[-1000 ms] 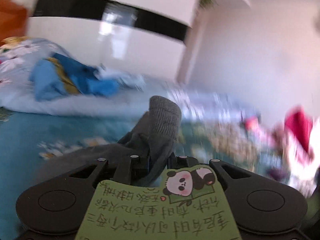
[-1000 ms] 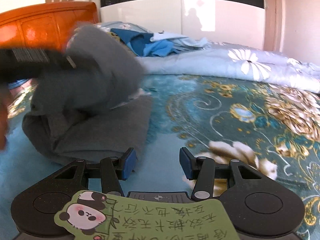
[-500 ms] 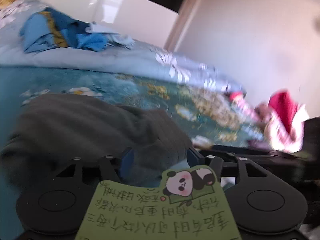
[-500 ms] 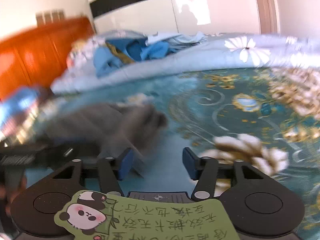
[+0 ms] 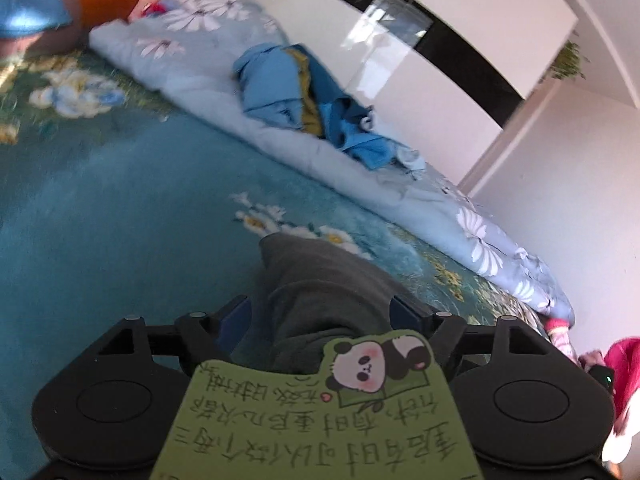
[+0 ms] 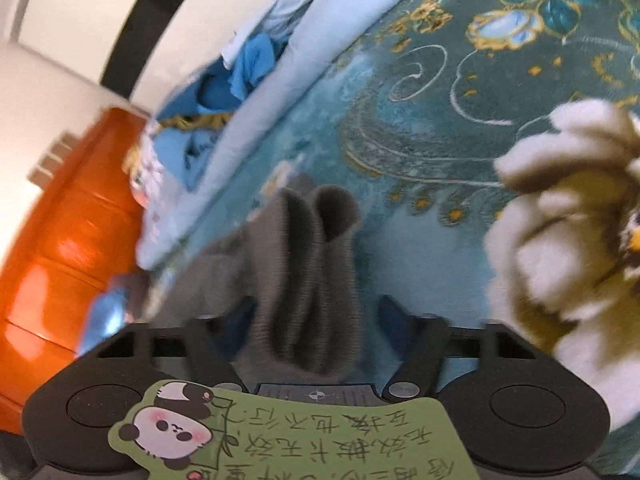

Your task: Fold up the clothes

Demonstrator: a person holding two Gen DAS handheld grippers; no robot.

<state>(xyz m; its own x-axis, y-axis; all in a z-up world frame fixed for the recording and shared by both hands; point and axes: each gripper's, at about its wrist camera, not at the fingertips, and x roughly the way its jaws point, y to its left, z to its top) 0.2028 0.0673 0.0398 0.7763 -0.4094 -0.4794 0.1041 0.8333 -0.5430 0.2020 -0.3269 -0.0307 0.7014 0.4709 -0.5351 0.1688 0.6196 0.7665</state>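
A dark grey knit garment (image 5: 320,292) lies folded on the teal floral bedspread (image 5: 120,208). My left gripper (image 5: 320,316) is open, its fingers either side of the garment's near edge. In the right wrist view the garment (image 6: 308,264) bunches in thick folds between the jaws of my right gripper (image 6: 314,316), which is open around it. The view is tilted and blurred.
A pale blue flowered quilt (image 5: 360,160) runs along the bed's far side with a heap of blue clothes (image 5: 296,100) on it. An orange wooden headboard (image 6: 52,248) stands at the bed's end. A white and black wardrobe (image 5: 440,40) is behind. Red and pink cloth (image 5: 624,364) lies at right.
My left gripper has opened and let go of the grey garment, which now lies on the bed. My right gripper has moved in so the garment sits between its fingers. Both views have swung.
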